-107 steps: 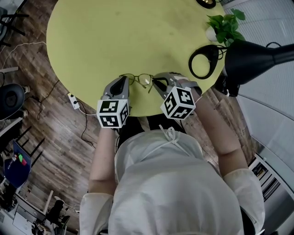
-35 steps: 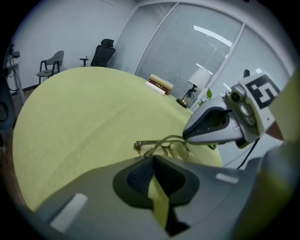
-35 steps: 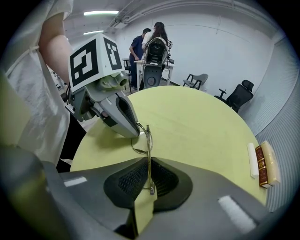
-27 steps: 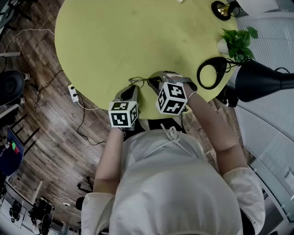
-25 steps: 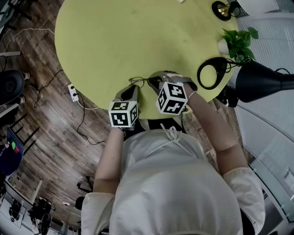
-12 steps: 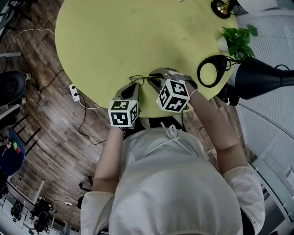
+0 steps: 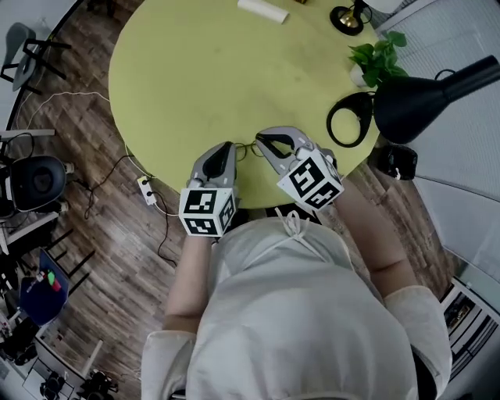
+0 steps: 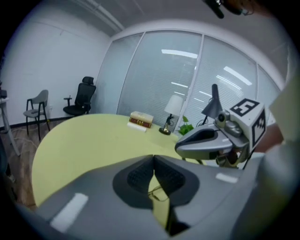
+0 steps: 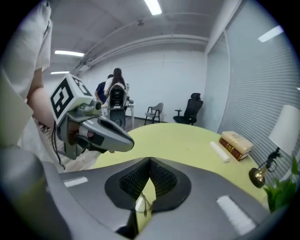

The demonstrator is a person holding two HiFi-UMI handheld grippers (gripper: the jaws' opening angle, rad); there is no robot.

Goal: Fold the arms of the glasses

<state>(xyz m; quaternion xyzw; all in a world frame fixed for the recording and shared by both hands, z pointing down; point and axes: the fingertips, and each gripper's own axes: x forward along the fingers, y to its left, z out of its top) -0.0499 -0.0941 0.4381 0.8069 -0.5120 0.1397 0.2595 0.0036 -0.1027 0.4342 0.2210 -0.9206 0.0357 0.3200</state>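
The thin wire-framed glasses (image 7: 245, 148) hang between my two grippers, above the near edge of the round yellow-green table (image 7: 195, 70). My left gripper (image 7: 229, 145) is shut, and a wire rim of the glasses (image 8: 158, 193) shows in the gap just behind its touching pads (image 8: 140, 176). My right gripper (image 7: 259, 141) has just been closing and now has its pads together, with a pale nose pad and wire of the glasses (image 9: 140, 204) caught between them. The two grippers point toward each other, tips a little apart.
A black desk lamp (image 7: 422, 98) with a ring base (image 7: 349, 117) stands at the table's right edge beside a potted plant (image 7: 375, 56). A white roll (image 7: 262, 11) and books (image 8: 141, 119) lie at the far side. A power strip (image 7: 146, 190) and a chair (image 7: 35, 181) are on the floor at left.
Both grippers have risen from the table surface with the glasses between them. The head view has swung, so the table and lamp sit differently in the picture.
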